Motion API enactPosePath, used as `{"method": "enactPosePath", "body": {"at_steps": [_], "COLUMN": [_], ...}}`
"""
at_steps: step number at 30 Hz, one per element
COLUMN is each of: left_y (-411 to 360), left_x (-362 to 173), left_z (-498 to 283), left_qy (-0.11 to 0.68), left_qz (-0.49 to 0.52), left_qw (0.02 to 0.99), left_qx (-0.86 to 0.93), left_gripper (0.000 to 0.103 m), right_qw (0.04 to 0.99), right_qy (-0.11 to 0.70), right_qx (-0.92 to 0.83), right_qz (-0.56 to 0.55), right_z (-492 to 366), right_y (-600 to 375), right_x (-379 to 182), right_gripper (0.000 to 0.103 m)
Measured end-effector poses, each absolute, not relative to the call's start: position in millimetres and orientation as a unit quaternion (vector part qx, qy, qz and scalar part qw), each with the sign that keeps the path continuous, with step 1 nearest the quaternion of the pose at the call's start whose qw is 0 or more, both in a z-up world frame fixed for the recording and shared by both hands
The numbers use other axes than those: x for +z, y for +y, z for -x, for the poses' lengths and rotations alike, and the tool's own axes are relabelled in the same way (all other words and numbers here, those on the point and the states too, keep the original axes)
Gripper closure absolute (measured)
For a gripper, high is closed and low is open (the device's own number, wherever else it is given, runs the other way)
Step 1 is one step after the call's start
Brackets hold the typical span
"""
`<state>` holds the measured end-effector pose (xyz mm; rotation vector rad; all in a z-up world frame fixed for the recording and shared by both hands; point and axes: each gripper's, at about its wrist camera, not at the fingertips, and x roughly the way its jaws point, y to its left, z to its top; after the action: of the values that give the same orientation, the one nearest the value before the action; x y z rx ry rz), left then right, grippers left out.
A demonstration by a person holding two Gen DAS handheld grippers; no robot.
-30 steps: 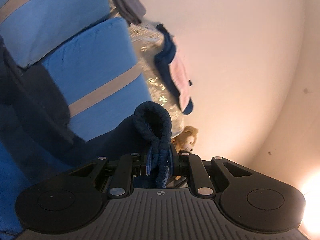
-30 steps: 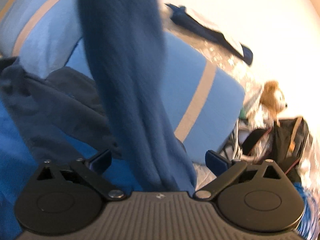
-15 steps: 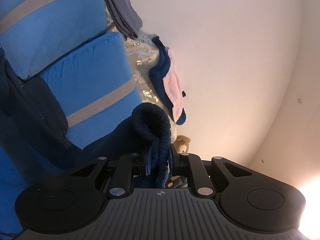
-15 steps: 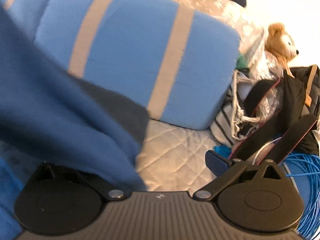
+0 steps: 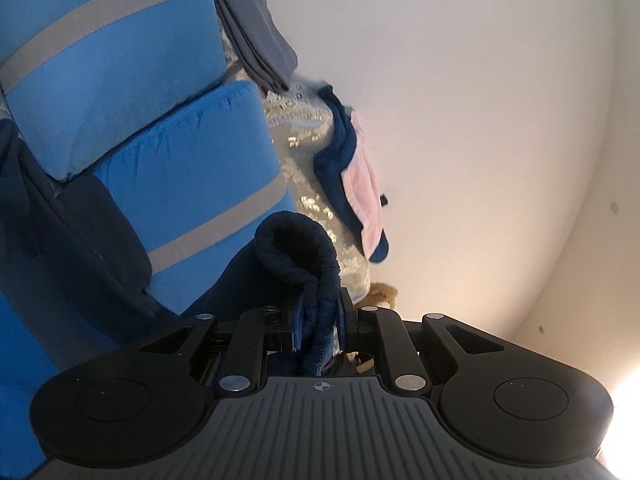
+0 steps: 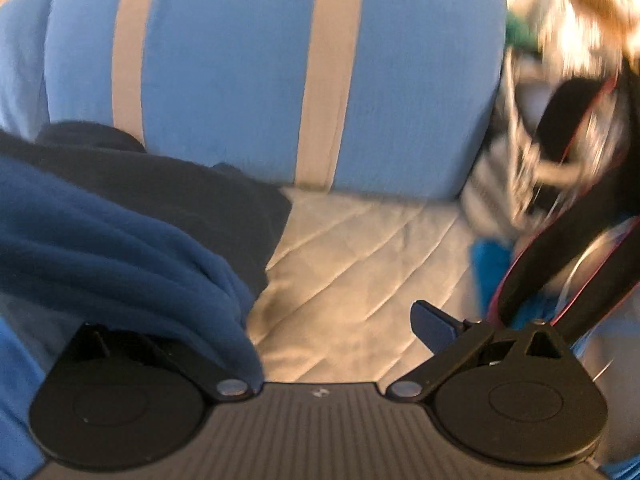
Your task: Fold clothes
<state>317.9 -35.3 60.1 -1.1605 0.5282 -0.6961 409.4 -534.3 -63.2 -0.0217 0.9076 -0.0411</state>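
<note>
Bed scene: quilted pale bed cover [image 6: 360, 256] with blue striped pillows [image 6: 272, 72] at the back, plain wall [image 5: 460, 120] behind in the left wrist view.

Left tool [image 5: 318, 322]: pads pinched together on a bunched fold of the dark blue fleece garment [image 5: 298, 248]. Fold loops up and over the fingertips, rest of the fabric trails down and to the left. Same clamp as a second ago; view only drifted a little, the pillows and the pink-and-navy cloth [image 5: 360, 188] now sit slightly higher in frame.

Right tool [image 6: 332, 320]: jaws wide apart, nothing pinched between the pads. Only the right finger [image 6: 436, 324] shows; the left one is buried under the garment [image 6: 112, 248], which lies draped over that side of the tool. Big change here: a second ago the fleece hung as a vertical column straight through the open jaws with the camera looking more level at the pillows; half a second ago it had slid off to the left. Now the view tips down onto the bed cover and the fabric sits low at left, clear of the gap.

Right edge of that view is motion-blurred: dark bag with straps [image 6: 568, 200], a plush toy [image 6: 592, 0] above it. Both sit closer to the frame edge than before.
</note>
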Motion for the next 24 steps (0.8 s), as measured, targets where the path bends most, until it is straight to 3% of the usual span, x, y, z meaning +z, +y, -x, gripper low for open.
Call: {"method": "enactPosePath", "body": {"at_steps": [4,14,24], "left_y": [-32.8,-18.1,-31.6], "left_x": [54.4,57.5,109.7], "left_z": [-321.3,-320.5,-321.4], "left_qy": [0.239,0.234,0.222], "left_qz": [0.539,0.553,0.528], "left_qw": [0.748,0.745,0.759], "left_qx": [-0.306,-0.29,-0.31], "left_gripper": [0.087,0.087,0.087], "right_qw": [0.865,0.89,0.926], "right_qy": [0.494,0.439,0.345], "right_qx": [0.017,0.125,0.077], "right_qz": [-0.093,-0.012,0.129], "right_z": [-413.3,-366.5,-340.7], "right_y": [-546.3,-526.8,-499.9], "right_x": [-85.8,-97.5,-86.4], "right_gripper": [0.0,0.0,0.0]}}
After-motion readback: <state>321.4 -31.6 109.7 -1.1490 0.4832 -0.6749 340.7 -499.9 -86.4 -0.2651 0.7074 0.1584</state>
